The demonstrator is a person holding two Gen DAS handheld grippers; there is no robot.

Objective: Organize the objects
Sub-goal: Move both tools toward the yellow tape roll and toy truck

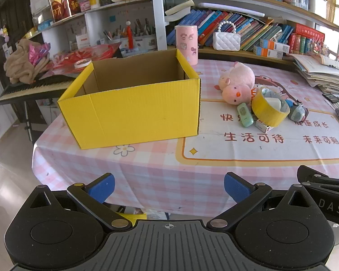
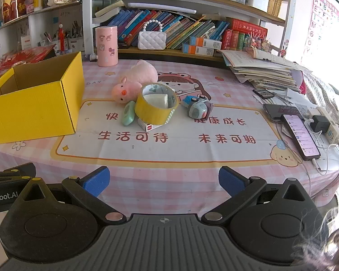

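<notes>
An open yellow cardboard box (image 1: 133,113) (image 2: 31,103) stands on the left of the pink checked table. To its right lies a cluster: a pink plush chick (image 1: 236,85) (image 2: 133,83), a yellow tape roll (image 1: 269,107) (image 2: 156,105) leaning on a small white box (image 1: 263,125) (image 2: 149,126), a green oval case (image 1: 245,115) (image 2: 127,113), and a small blue-grey toy (image 1: 297,111) (image 2: 197,107). My left gripper (image 1: 169,188) is open and empty off the table's front edge. My right gripper (image 2: 163,180) is open and empty, also off the front edge.
A pink cylinder (image 2: 106,46) stands at the back. A stack of papers (image 2: 264,72), two phones (image 2: 300,133) and a power strip (image 2: 327,122) with cables lie at the right. Bookshelves line the rear; a keyboard (image 1: 34,88) sits left of the table.
</notes>
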